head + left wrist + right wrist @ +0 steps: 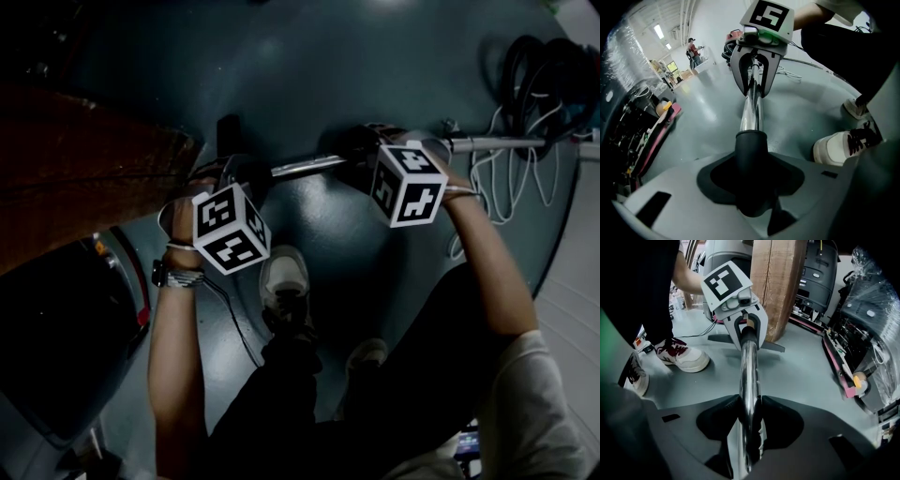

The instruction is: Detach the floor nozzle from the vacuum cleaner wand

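Note:
A chrome vacuum wand (302,167) is held level above the grey floor, between both grippers. My left gripper (248,178) is shut on the black neck (751,154) at the wand's nozzle end. In the right gripper view the floor nozzle (773,347) shows as a flat grey piece behind the left gripper (746,326). My right gripper (749,418) is shut on the bare chrome tube (749,371), further along toward the hose. In the left gripper view the right gripper (754,79) faces me along the wand (751,112). The joint between neck and tube is partly hidden by the jaws.
The person's white shoes (284,281) stand just below the wand. A black hose and white cables (525,94) lie at the right. A brown cardboard box (778,287) and dark machines (867,319) stand close to the nozzle side. People stand far off (693,49).

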Available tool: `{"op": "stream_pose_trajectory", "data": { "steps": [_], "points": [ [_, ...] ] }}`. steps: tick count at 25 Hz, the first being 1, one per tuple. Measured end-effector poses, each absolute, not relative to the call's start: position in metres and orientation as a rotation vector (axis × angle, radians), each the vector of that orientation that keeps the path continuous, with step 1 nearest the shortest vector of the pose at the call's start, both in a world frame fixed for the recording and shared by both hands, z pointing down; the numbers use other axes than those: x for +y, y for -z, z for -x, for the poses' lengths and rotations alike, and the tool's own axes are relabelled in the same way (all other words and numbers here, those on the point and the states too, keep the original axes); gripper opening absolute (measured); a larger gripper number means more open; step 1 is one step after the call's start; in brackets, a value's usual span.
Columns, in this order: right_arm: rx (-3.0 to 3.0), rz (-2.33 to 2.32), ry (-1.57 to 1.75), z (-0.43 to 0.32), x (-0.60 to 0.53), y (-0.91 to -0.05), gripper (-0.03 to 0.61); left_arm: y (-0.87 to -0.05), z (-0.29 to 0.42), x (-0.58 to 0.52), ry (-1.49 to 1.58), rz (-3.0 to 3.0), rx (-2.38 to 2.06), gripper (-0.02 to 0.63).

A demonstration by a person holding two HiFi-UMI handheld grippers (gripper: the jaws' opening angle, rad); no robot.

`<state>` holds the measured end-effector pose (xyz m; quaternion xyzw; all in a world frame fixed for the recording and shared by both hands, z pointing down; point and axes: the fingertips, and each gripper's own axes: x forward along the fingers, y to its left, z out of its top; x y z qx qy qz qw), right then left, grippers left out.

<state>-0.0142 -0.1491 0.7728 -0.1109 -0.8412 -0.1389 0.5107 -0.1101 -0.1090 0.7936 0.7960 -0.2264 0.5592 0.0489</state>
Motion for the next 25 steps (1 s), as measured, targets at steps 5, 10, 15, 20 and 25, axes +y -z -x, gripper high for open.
{"op": "stream_pose_trajectory", "data": {
  "steps": [5, 10, 15, 20, 25],
  "points": [
    [-2.013, 0.286, 0.346, 0.0140, -0.1450, -0.7756, 0.164, -0.7987, 0.1083, -0.1016, -1.576, -2.411, -0.601, 0.161],
    [-2.013, 0.292, 0.356, 0.0145, -0.1442, -0.7764, 0.164, -0.8002, 0.1083, -0.1005, -1.499, -2.406, -0.574, 0.161],
    [-2.009, 0.291, 0.355, 0.0139, -0.1437, -0.7757, 0.164, -0.7997, 0.1071, -0.0999, -1.507, -2.413, -0.576, 0.161],
    [-1.992, 0.283, 0.370, 0.0119, -0.1456, -0.7777, 0.164, -0.8012, 0.1057, -0.1023, -1.573, -2.421, -0.646, 0.160],
    [-1.988, 0.281, 0.353, 0.0103, -0.1470, -0.7806, 0.164, -0.8012, 0.1091, -0.1076, -1.697, -2.460, -0.725, 0.160]
  ]
}}
